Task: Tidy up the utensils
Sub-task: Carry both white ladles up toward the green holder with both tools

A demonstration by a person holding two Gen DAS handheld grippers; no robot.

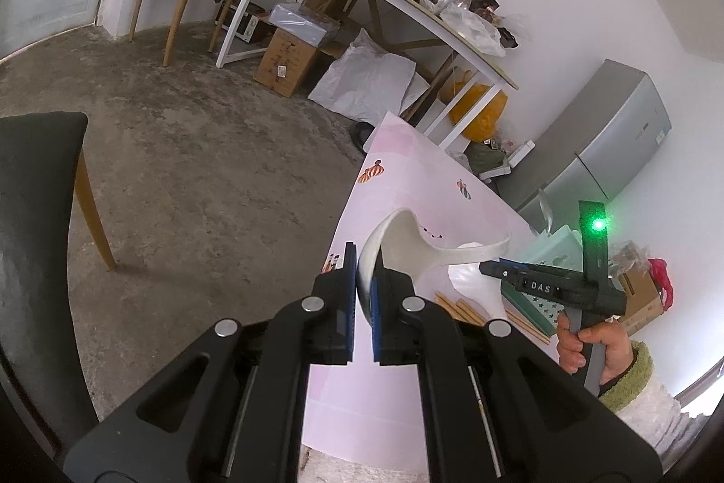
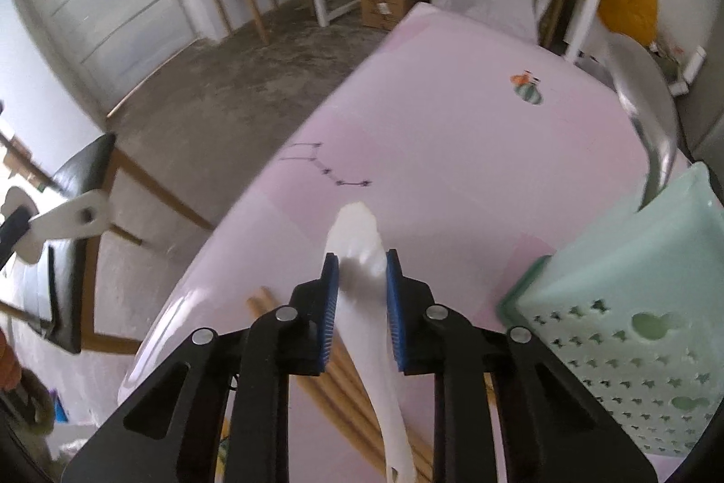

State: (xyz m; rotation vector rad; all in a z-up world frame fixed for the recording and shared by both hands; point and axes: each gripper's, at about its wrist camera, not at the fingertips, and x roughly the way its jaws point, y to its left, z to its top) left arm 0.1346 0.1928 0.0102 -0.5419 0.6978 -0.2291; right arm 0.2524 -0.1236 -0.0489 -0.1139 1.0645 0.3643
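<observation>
L gripper (image 1: 362, 293) is up off the pink table (image 1: 407, 175), clamped on the bowl rim of a white ladle-type spoon (image 1: 425, 247); the blue pads (image 1: 350, 302) sit narrow w/ the rim pinched between them. The spoon's handle runs out to the right, toward the R gripper (image 1: 497, 270), seen side-on in the left wrist view w/ a green light lit on its upright post; whether its tips touch the handle end can't be told from there. The person's right hand (image 1: 593, 342) grips that tool's handle, sleeve cuff green.

R wrist view: R gripper (image 2: 361, 311) has a second white spoon (image 2: 362, 279) between its fingers (image 2: 330, 315), the spoon's end poking forward past the tips and the rest running back under the tool. Pads look close to the spoon's sides, but the frame is blurred, so real contact can't be confirmed; tongs about half-wide. Below it several wooden chopsticks (image 2: 344, 374) lie on the pink table (image 2: 452, 121), also seen in the left view (image 1: 457, 308) just beside a mint-green perforated basket (image 1: 543, 252). The basket (image 2: 624, 324) stands at the table's right side, and a metal spoon (image 2: 647, 112) stands in it, bowl up. At far left of the right view, the first spoon's holed handle end (image 2: 72, 218) shows, off the table edge over a chair (image 2: 81, 175)
</observation>
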